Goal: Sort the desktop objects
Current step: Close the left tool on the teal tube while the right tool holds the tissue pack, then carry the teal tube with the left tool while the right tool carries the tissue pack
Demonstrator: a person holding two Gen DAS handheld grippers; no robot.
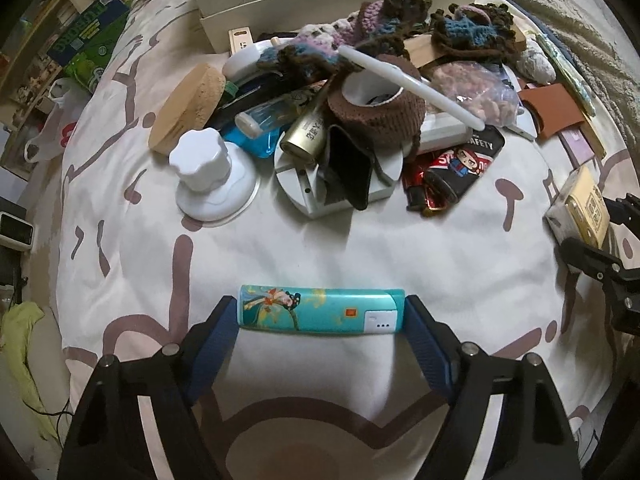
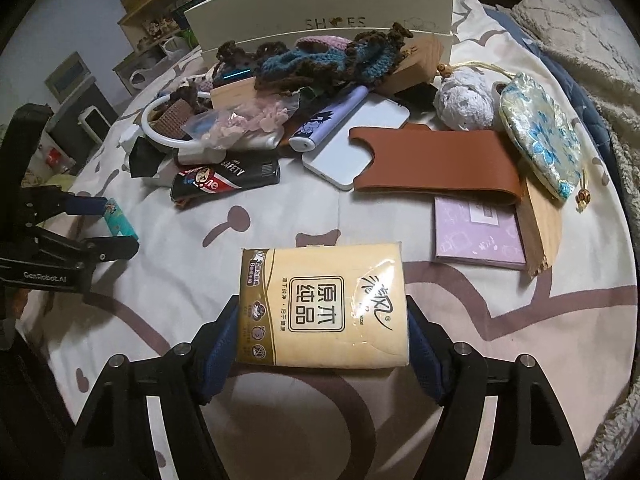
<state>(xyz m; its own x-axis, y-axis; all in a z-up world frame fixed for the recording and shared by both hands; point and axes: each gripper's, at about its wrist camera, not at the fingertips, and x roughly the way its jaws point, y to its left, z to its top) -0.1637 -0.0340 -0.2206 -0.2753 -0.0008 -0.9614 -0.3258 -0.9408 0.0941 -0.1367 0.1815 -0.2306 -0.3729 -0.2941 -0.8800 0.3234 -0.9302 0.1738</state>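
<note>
L gripper (image 1: 322, 312) points steeply down; its blue pads sit against both short ends of a teal printed case (image 1: 320, 311), clamped lengthwise, jaws roughly mid-width apart; case lies flat on the bedspread (image 1: 320, 248), well clear of the pile behind it; R-wrist view shows the same case (image 2: 119, 220) end-on between the L fingers. R gripper (image 2: 322, 320) also angled down; pads pressed on the two sides of a yellow tissue pack (image 2: 320, 304), jaws mod. wide, pack resting on the cloth w/ print facing up.

Surface is a cream bedspread w/ brown cartoon outlines, soft & creased; clutter heaped toward the far edge: white suction knob (image 1: 208, 168), cork lid (image 1: 188, 108), gold tube (image 1: 306, 136), brown crochet cup (image 1: 380, 116), black "SAFETY" pouch (image 2: 228, 178), brown leather sleeve (image 2: 436, 164), lilac booklet (image 2: 478, 232), brocade pouch (image 2: 540, 136); behind them a white box marked "SHOES" (image 2: 320, 4). Beyond the bed: shelves (image 1: 52, 32) at L, knitted blanket (image 2: 580, 40) at R.
</note>
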